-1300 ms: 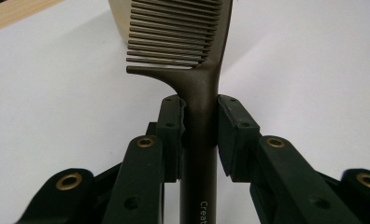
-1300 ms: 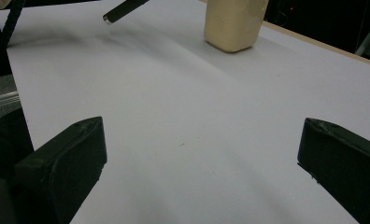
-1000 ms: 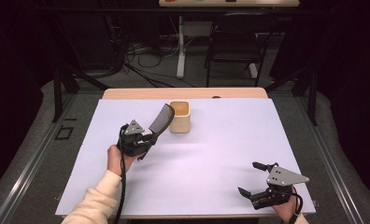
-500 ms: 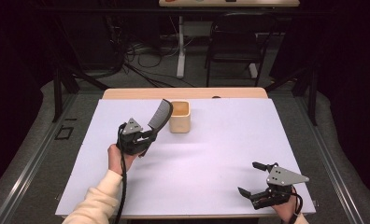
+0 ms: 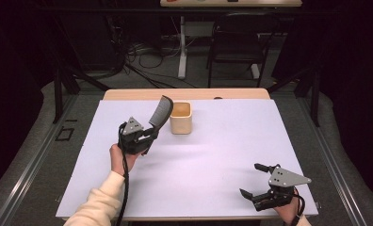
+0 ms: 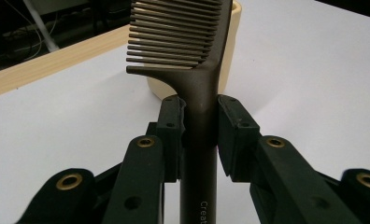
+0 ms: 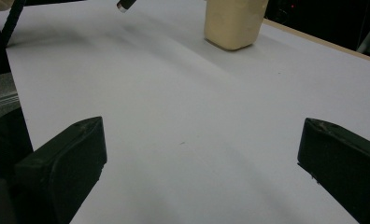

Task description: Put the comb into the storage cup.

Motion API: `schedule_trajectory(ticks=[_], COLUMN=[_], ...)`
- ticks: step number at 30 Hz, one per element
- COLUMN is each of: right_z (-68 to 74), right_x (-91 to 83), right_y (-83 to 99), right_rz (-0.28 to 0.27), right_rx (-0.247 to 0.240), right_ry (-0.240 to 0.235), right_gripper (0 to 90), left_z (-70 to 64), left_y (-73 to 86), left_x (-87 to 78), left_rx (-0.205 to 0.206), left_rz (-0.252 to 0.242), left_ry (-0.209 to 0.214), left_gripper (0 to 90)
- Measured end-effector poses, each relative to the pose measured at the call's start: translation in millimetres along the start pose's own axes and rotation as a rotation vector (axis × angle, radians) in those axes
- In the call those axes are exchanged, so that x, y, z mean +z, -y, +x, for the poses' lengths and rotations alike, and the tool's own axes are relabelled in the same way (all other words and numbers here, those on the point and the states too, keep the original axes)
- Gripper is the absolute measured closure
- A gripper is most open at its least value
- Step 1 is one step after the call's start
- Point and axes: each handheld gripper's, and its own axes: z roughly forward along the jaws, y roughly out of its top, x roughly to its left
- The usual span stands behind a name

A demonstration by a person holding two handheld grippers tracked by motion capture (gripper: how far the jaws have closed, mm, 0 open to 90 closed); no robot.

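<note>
**A:** Why does the left gripper (image 5: 147, 136) hold the comb (image 5: 160, 110) so steeply?

**B:** Probably lining it up with the cup (image 5: 180, 117). The toothed end leans up beside the rim, so it looks ready to drop in. Both jaws clamp the handle just below the teeth (image 6: 174, 35).

**A:** And the right gripper (image 5: 257, 181)?

**B:** Jaws spread wide, nothing between them, parked low at the near edge of the table (image 5: 222, 141), well apart from the cup.

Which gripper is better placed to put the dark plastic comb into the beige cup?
Left. The left gripper already clamps the dark plastic comb beside the beige cup; the right gripper is open, far away.
</note>
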Motion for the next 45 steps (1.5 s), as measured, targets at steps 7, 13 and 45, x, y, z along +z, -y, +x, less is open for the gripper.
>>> schedule_trajectory(ticks=[7, 13, 45], right_z=[-0.1, -0.1, 0.1], right_x=[0.2, 0.2, -0.1], right_y=[0.2, 0.1, 0.0], right_rz=[0.001, 0.000, -0.005], right_rx=[0.003, 0.003, 0.003], right_ry=[-0.001, 0.001, 0.002], right_gripper=[0.8, 0.8, 0.8], left_z=[1.1, 1.7, 4.0], left_y=[-2.7, -4.4, -21.1], left_x=[1.0, 1.6, 12.5], left_rx=[-0.008, -0.014, -0.050], left_rz=[-0.026, -0.040, -0.116], left_ry=[-0.009, -0.014, -0.017], left_gripper=[72.0, 72.0, 72.0])
